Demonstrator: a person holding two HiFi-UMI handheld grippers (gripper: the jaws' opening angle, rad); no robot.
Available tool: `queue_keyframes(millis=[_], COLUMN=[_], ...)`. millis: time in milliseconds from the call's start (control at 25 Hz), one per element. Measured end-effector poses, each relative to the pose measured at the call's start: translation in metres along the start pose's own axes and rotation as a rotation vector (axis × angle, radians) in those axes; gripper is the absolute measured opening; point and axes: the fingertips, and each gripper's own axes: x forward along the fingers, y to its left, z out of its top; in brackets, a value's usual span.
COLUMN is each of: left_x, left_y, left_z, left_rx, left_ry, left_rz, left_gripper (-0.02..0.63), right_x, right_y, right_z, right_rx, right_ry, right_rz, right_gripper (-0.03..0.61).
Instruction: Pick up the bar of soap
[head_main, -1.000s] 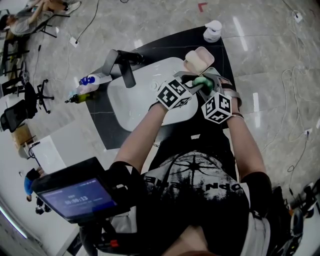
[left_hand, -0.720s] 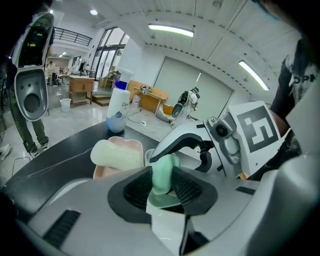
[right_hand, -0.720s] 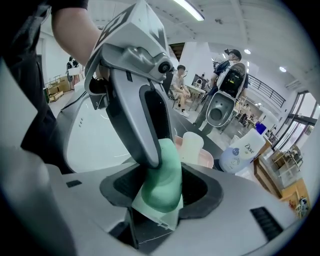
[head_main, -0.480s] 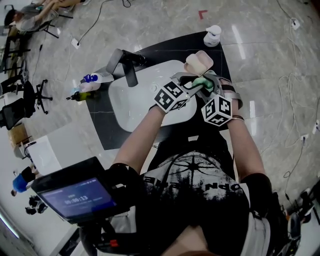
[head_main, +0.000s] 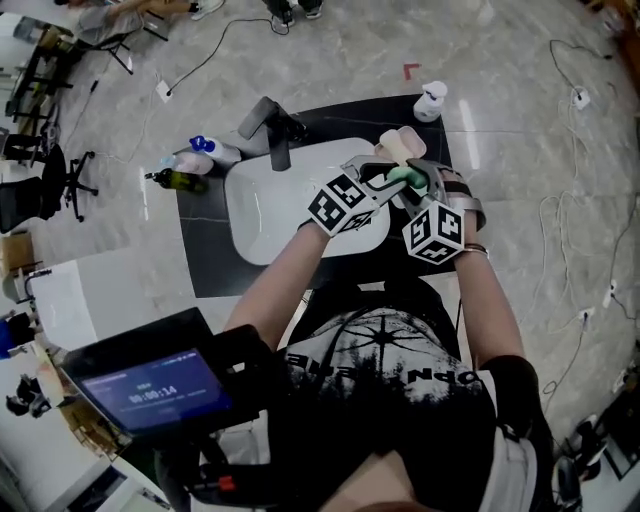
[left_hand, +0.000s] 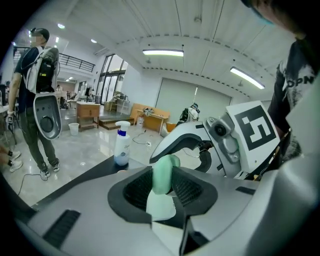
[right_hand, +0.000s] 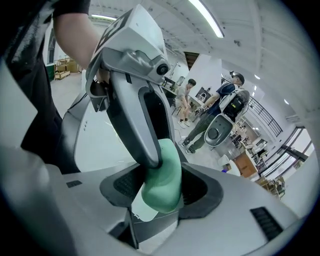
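Green soap bar (head_main: 404, 177) clamped between left claw (left_hand: 162, 181) and right claw (right_hand: 162, 186), over sink (head_main: 236, 215) rim, near dish (head_main: 399, 144).

Left gripper (head_main: 393, 180) and right gripper (head_main: 412, 182) meet tip-to-tip, fingers (left_hand: 187, 189) clamped.

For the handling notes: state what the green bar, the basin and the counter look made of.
The green bar: likely soap; matte, waxy, rounded edges.
The basin: glossy white, probably ceramic; it shows sheen.
The counter: dark, smooth, perhaps stone or laminate; cannot tell.
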Motion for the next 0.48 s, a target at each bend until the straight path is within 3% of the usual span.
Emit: queue_keyframes(millis=[480], left_x=[-0.061], left_y=[-0.026], left_z=[0.053], left_rx=[0.079], left_ry=[-0.124], left_rz=[0.097], left_gripper=[0.130], right_x=[-0.054], right_y=[-0.017], right_z=[0.054], right_rx=[-0.151], right_ry=[-0.057], right_rz=[-0.090], right_gripper=[0.222])
